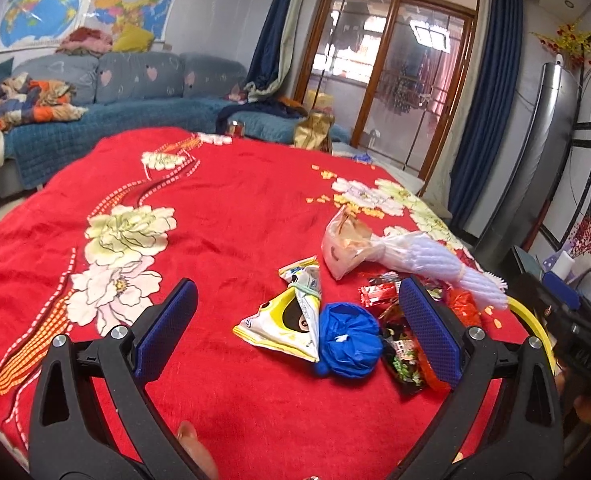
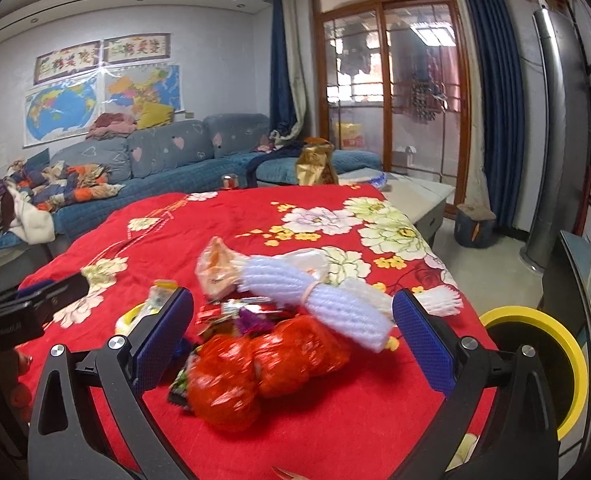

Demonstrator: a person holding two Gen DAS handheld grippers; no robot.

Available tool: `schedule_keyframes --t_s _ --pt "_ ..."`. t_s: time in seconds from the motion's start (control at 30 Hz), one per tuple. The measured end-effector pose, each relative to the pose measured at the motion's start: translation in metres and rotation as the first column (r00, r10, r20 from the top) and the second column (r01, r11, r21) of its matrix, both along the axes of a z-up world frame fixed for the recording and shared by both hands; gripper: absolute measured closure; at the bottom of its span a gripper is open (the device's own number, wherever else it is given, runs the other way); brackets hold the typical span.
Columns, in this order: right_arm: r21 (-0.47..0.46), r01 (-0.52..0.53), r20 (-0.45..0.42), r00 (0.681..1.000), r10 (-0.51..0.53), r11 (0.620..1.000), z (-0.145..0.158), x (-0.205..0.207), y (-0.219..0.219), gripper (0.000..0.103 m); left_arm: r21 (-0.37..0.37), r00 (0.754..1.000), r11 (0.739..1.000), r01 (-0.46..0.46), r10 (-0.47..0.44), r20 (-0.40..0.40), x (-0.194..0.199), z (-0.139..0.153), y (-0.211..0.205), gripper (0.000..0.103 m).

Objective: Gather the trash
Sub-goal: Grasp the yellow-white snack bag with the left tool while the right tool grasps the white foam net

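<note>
The left gripper (image 1: pixel 301 330) has its jaws spread wide and empty, hovering over a blue crumpled wad (image 1: pixel 349 336) that sits between the pads, with a yellow-and-white snack wrapper (image 1: pixel 283 320) just beside it at nine o'clock and dark printed candy wrappers (image 1: pixel 405 360) touching it at three o'clock. The right gripper (image 2: pixel 293 338) is likewise released, jaws wide apart, above an orange-red mesh bag (image 2: pixel 263 364) lying between them. Beyond that bag, at twelve o'clock, a white foam net bundle (image 2: pixel 315 292) lies tilted across small foil wrappers (image 2: pixel 239 312), against a clear plastic bag (image 2: pixel 215 268). All of this trash is heaped on a red floral blanket (image 2: pixel 199 220) covering the surface. At three o'clock of the right gripper stands a yellow-rimmed bin (image 2: pixel 535 344), just off the blanket's edge.
</note>
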State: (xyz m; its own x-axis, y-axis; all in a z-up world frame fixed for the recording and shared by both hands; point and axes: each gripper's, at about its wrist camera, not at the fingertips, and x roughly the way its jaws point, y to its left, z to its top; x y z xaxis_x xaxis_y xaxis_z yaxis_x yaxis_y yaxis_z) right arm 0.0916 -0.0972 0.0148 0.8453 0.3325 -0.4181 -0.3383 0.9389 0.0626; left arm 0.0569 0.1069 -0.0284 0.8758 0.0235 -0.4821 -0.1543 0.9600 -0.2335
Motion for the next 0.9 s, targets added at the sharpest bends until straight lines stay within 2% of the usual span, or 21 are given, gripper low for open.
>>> schedule_keyframes --t_s 0.17,0.23,0.4,0.57,0.6,0.7,0.77,0.9 --pt "-0.006 0.041 -0.058 0.997 -0.041 0.999 -0.007 0.027 -0.016 0.007 0.001 0.998 1.000 0.023 -0.023 -0.061 0.026 -0.011 0.005 0.010" --pt "-0.015 0.046 -0.100 0.994 -0.047 0.999 -0.012 0.037 -0.021 0.015 -0.005 0.995 1.000 0.022 -0.022 -0.092 0.037 -0.016 0.008 0.010" --pt "-0.011 0.032 -0.199 0.979 -0.033 0.999 -0.029 0.057 -0.032 0.025 -0.046 0.988 0.998 0.041 -0.048 -0.149 0.057 -0.028 0.016 0.010" --pt "0.007 0.021 -0.291 0.957 -0.018 1.000 -0.045 0.072 -0.036 0.035 -0.125 0.976 0.990 0.064 -0.088 -0.198 0.068 -0.045 0.024 0.010" --pt "0.011 0.014 -0.305 0.952 -0.010 1.000 -0.048 0.074 -0.036 0.038 -0.154 0.974 0.986 0.063 -0.094 -0.205 0.069 -0.049 0.027 0.010" --pt "0.022 -0.011 -0.329 0.944 0.018 1.000 -0.053 0.074 -0.037 0.062 -0.196 0.973 0.979 0.056 -0.098 -0.211 0.069 -0.055 0.032 0.012" --pt "0.034 -0.019 -0.329 0.944 0.029 0.999 -0.055 0.071 -0.037 0.068 -0.216 0.971 0.974 0.061 -0.108 -0.211 0.067 -0.058 0.033 0.020" --pt "0.052 -0.025 -0.308 0.951 0.040 0.998 -0.052 0.064 -0.039 0.074 -0.235 0.965 0.969 0.079 -0.133 -0.225 0.066 -0.061 0.028 0.031"
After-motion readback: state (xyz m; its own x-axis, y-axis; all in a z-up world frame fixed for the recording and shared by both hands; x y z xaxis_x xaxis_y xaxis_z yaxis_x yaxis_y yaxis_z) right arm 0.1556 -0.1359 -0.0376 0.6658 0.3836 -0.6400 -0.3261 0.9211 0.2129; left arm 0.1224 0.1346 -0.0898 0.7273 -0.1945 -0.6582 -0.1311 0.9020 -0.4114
